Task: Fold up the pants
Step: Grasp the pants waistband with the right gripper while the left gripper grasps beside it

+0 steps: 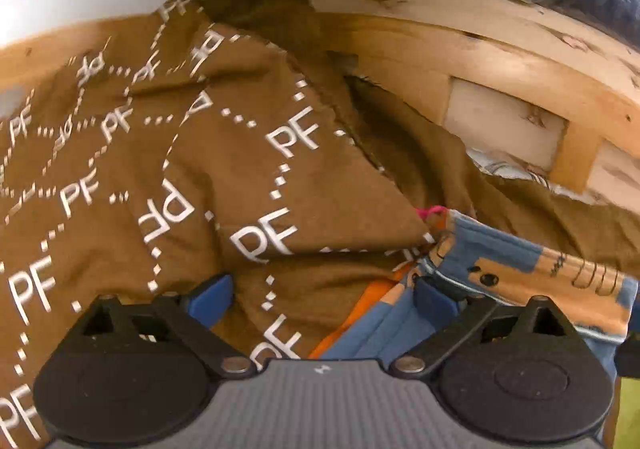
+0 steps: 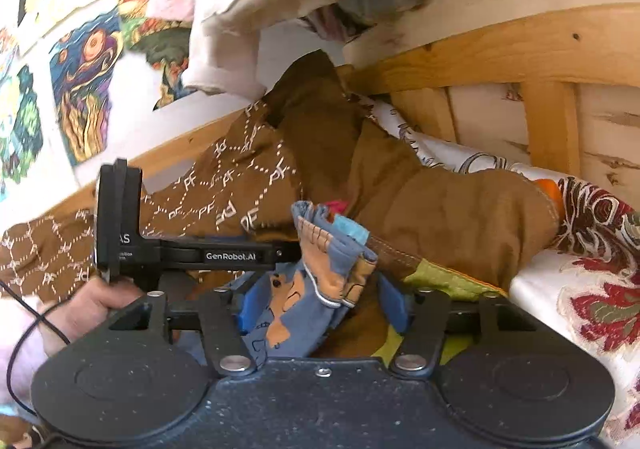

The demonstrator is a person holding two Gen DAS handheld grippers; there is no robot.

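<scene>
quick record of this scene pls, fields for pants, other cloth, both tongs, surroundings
pants: small blue and orange printed pair, bunched, not yet folded flat
other cloth: brown PF-print fabric under and behind the pants
left tongs: open, over the brown fabric and the pants' edge
right tongs: pants between the blue fingers; pads not clearly pressing
surroundings: wooden frame, white garment hanging above

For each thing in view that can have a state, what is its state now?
blue patterned pants: bunched, not folded flat, between the fingers of the right hand-held gripper
brown PF blanket: spread out, wrinkled
left hand-held gripper: open, over blanket and pants
white cloth: hanging over the wooden bed frame
</scene>
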